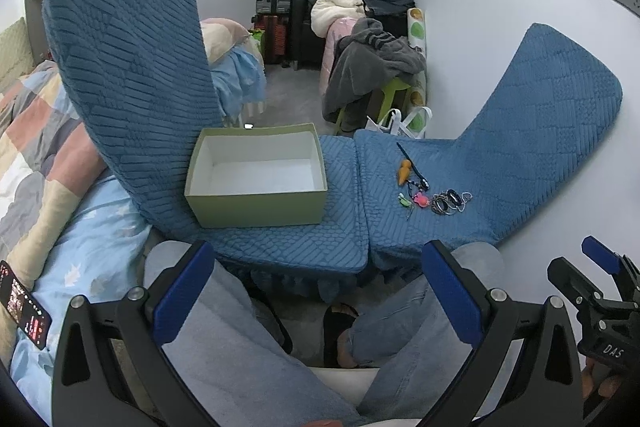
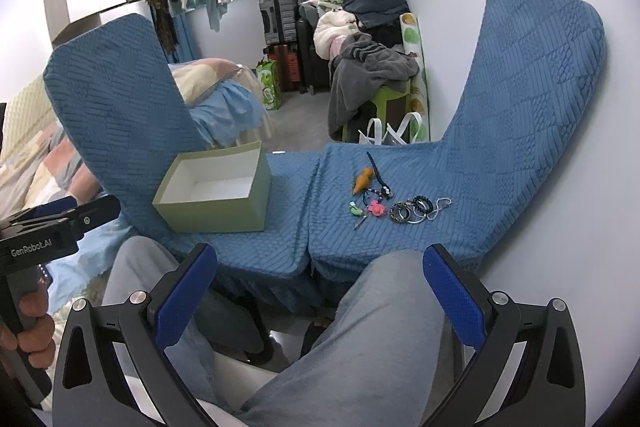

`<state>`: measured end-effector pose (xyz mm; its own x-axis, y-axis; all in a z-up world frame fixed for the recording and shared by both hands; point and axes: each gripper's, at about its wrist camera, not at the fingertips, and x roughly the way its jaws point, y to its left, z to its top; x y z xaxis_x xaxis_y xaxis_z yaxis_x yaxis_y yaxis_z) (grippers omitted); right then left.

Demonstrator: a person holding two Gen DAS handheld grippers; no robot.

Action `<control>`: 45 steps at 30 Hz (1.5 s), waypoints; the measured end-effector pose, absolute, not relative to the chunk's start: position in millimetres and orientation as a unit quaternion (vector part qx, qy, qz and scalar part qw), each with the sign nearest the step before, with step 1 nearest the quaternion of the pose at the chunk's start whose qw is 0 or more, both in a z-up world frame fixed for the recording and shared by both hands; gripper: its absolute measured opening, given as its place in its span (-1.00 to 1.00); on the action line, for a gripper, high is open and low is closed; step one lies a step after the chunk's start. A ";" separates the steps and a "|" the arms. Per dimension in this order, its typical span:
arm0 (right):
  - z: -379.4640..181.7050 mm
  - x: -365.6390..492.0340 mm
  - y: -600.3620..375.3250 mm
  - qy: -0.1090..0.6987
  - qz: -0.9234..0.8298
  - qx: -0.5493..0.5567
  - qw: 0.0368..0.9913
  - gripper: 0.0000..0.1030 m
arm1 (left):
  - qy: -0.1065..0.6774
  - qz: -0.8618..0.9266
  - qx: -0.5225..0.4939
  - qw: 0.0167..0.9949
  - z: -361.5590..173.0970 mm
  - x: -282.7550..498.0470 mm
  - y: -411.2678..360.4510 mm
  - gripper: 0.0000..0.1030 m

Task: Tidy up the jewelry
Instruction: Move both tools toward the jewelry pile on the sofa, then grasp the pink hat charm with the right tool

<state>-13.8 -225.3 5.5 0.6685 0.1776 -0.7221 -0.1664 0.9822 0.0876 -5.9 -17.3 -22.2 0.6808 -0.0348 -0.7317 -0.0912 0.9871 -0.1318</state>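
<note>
Right gripper (image 2: 320, 291): wide, empty, above lap. Left gripper (image 1: 318, 291): wide, empty. Jewelry pile (image 2: 394, 203): on blue cushion (image 2: 400, 239), right of empty green box (image 2: 216, 199). Advice: single pieces, tangled bracelets (image 2: 408, 211) last.

Left gripper (image 1: 318, 291): black frame of angular arms with triangular cut-outs, round silver screws at the pivots, and two fingers (image 1: 184, 291) faced with textured blue pads. Right gripper (image 2: 320, 291): identical build, black linkage arms, silver screws, blue-padded fingers (image 2: 454, 297). In the left wrist view the right unit's black body bears white lettering "DAS". In the right wrist view the left unit's black body is marked "GenRobot.AI" in white, above a black handle. Person: light blue-grey trousers (image 2: 384, 327) on both legs; a dark slipper (image 1: 338, 327) shows on one foot.
</note>
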 end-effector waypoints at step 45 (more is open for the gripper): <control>-175.2 140.8 -293.8 0.400 0.066 0.059 0.912 -0.21 | 0.464 -0.142 -0.087 0.870 -167.7 182.7 -104.9 0.30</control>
<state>140.8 -293.8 -175.2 0.6713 0.1685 -0.7218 -0.0733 0.9841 0.1615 182.7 -104.9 -167.7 0.5291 -0.3282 -0.7825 0.1659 0.9444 -0.2839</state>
